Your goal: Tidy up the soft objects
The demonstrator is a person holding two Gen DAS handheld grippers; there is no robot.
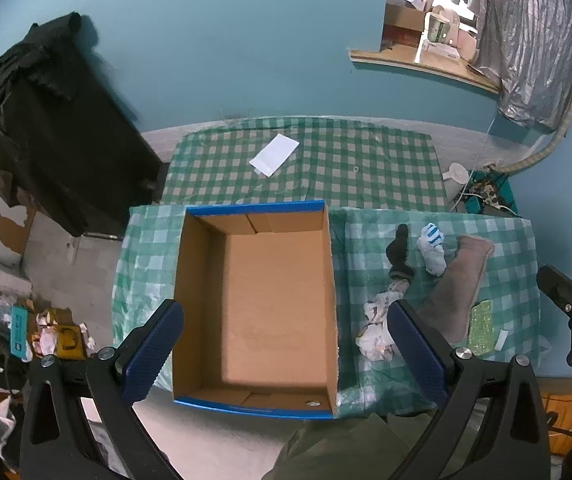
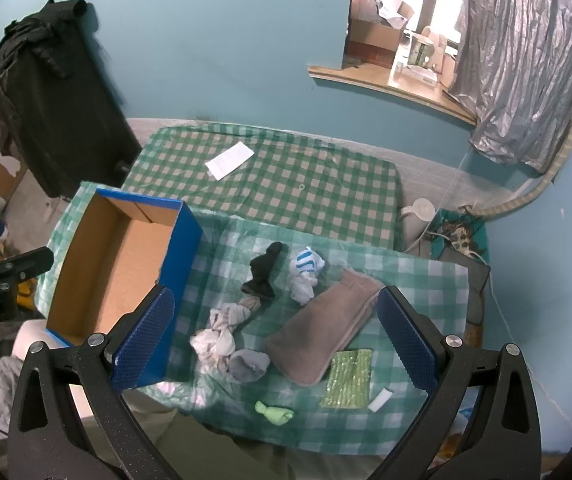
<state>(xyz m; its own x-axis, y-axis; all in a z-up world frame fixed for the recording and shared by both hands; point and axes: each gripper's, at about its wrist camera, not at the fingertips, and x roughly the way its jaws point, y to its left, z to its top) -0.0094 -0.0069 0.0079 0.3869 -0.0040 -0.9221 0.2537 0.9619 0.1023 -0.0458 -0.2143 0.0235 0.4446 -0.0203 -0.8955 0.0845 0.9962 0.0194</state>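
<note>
Across the middle of the right wrist view lies the pile to be sorted: a black sock point(image 2: 262, 274), a blue-striped white sock point(image 2: 305, 268), a crumpled pale bundle point(image 2: 222, 330), a grey rolled sock point(image 2: 249, 365), a folded taupe cloth point(image 2: 324, 330), a small green scrap point(image 2: 275, 414) and a glittery green sponge point(image 2: 349, 378), all on the checked tablecloth point(image 2: 418, 280). At centre left stands the empty cardboard box point(image 2: 98, 280), its blue wall just beside the pile.

Both the right gripper point(image 2: 274, 336) and the left gripper point(image 1: 286, 350) are spread as wide as they go and grasp nothing; the left hovers over the box.

These things look light and limp, so they should sag and trail when lifted. Pinching each at its bunched middle seems safest; the cloth probably needs a grip across its fold. Open cloth lies toward the frame's right, while the box's wall is likely the edge to clear.
</note>
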